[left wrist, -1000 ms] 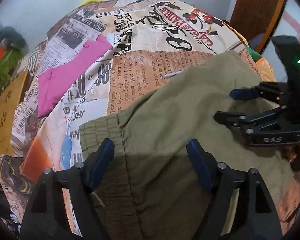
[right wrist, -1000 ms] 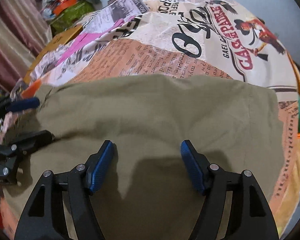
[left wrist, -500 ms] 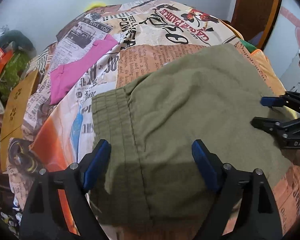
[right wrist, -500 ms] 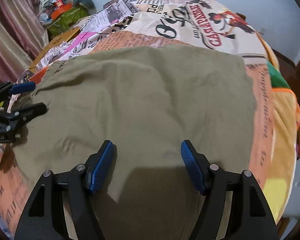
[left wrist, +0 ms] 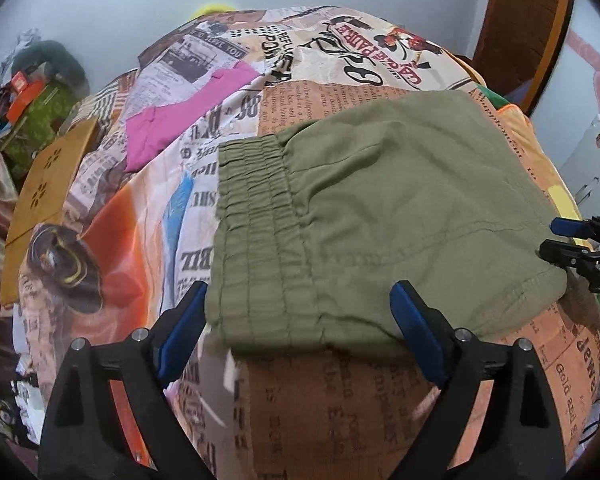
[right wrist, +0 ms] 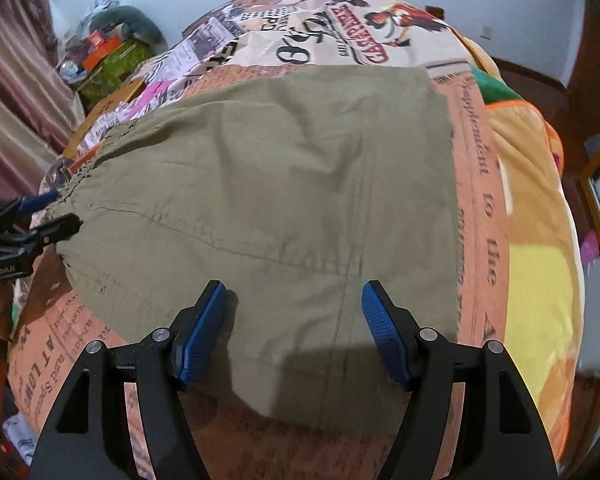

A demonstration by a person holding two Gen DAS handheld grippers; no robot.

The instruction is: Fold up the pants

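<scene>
Pants, olive, folded into a compact block, flat on the patterned bedspread toward its near edge and right side. Elastic waistband forms the block's left end; the hem edge lies at the near right corner of the block.

Left gripper: jaws wide apart, having just been opening, nothing pinched; the pads flank the near waistband corner without pressing on it. Right gripper: jaws apart at a moderate width, empty, poised above the near edge of the pants, with the vertical seam running between the pads.

Pink garment lies well apart, toward the far left of the bedspread. A brown board rests at the left edge.

Risks, as judged from this state:
- If a further fold follows, a pinch that takes only the top layer would peel the stack open; the layers at the near edge sit close and are hard to separate by sight.
- The bedspread is soft and creased, so a low approach could gather it together with the pants.
- Unequal lift between the two grippers would skew the block and slide the waistband out of line.
- Dragging toward the near edge could pull the pants off the bed.
</scene>
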